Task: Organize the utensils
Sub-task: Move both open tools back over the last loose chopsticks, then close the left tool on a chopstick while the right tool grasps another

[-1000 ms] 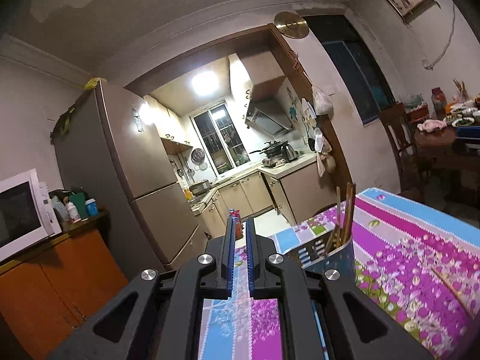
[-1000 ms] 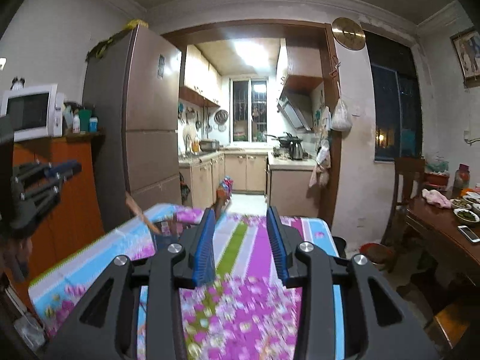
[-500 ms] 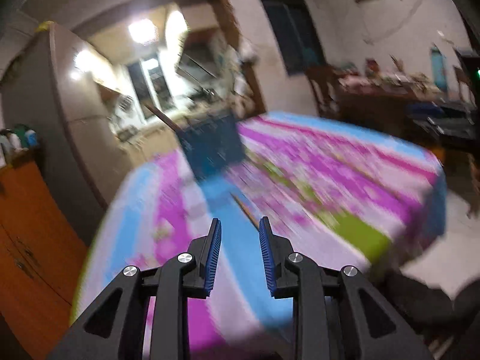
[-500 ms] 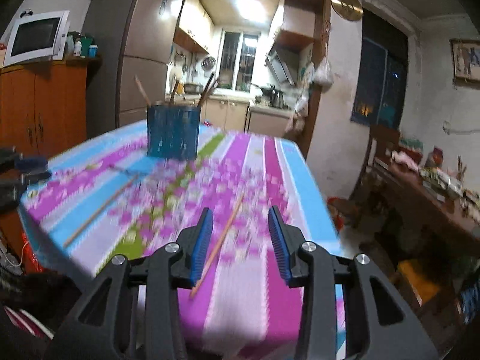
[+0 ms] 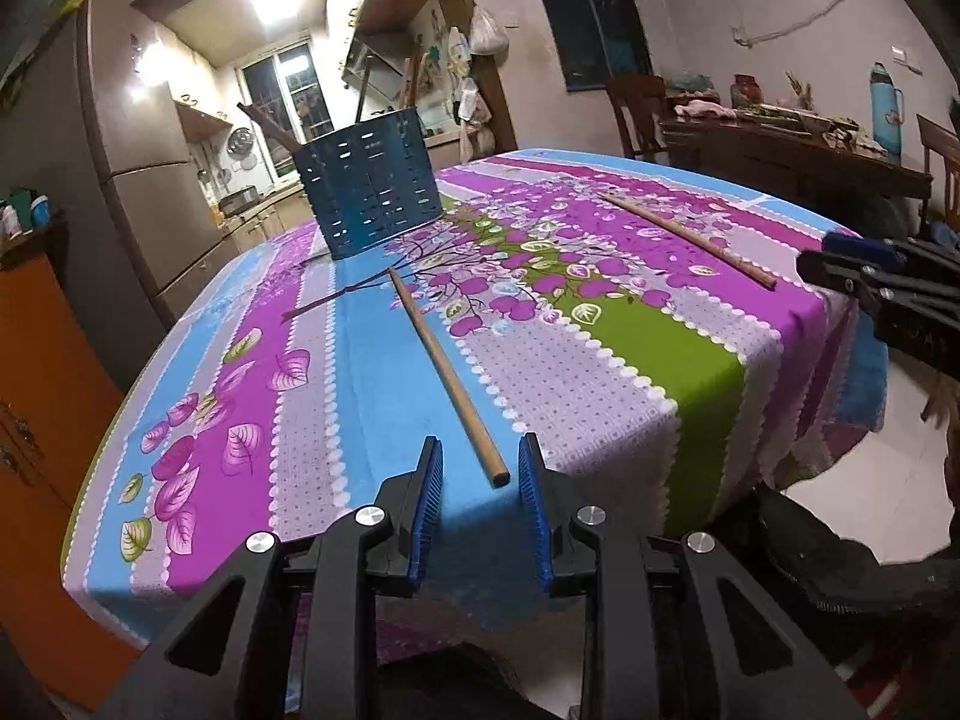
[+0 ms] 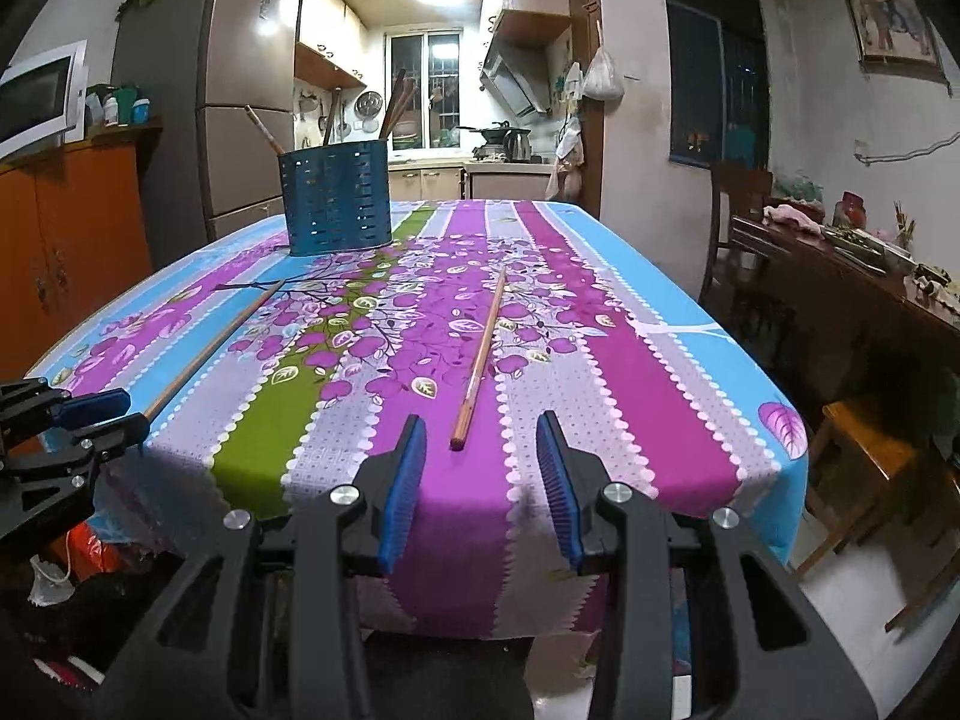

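On the flowered tablecloth lie two loose wooden chopsticks. One chopstick runs toward my left gripper, and its near end shows between the open fingertips, clear of the pads. The other chopstick points at my right gripper, which is open, with the stick's end just ahead of its tips. A blue slotted holder with several sticks in it stands upright at the table's far side, seen also as the holder. Each gripper shows in the other's view: right gripper, left gripper.
Both grippers hover at the table's near edge, where the cloth hangs down. An orange cabinet with a microwave and a fridge stand left. A dark wooden table with dishes and chairs stands right.
Both grippers came down from facing the kitchen to low over the table's near edge. The left jaws went from shut to open. The right jaws kept about the same gap.
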Tool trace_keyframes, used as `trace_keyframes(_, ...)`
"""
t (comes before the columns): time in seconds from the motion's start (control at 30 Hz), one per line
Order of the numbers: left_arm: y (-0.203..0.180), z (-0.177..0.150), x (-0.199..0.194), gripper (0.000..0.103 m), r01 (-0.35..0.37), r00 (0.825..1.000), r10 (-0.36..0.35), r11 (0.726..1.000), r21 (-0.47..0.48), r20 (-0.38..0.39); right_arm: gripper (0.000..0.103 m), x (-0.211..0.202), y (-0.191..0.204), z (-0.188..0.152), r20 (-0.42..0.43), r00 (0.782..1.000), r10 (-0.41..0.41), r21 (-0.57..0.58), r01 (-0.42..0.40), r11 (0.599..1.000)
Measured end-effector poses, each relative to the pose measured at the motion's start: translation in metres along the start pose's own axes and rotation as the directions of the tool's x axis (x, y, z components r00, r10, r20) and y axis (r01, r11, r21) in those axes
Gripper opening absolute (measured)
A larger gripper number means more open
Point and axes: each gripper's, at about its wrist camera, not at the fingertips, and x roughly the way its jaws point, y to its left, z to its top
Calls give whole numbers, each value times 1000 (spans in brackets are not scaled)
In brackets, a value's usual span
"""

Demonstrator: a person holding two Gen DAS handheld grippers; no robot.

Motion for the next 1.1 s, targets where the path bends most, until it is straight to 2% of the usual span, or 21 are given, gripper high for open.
trace_keyframes(0.23, 1, -4, 1, 27, -51, 998, 51, 999, 0, 29, 36, 15, 2, -4, -5, 1000, 2, 12, -2, 1000)
trace_keyframes(0.4, -1, -5, 1, 27, -65, 997, 64, 998, 8, 43, 18, 29, 3, -3, -18, 1000, -5, 7, 6, 1000)
trace_keyframes(0.53, -3, -7, 0, 25, -76, 996, 75, 997, 9, 55, 14, 31, 2, -5, -1, 1000, -4, 11, 4, 1000)
trace_keyframes(0.67, -8, -9, 0, 14, -73, 995, 71, 997, 30, 65, 10, 30, 5, -11, 27, 1000, -13, 27, 12, 1000)
trace_keyframes(0.77, -6, -10, 0, 12, -59, 996, 58, 998, 25, 67, 5, 29, 5, -12, 35, 999, -7, 51, 5, 999)
trace_keyframes(1.1, 20, -11, 2, 7, -20, 997, 24, 998, -59, 77, 5, 26, 1, -11, 38, 999, 8, 116, -12, 993)
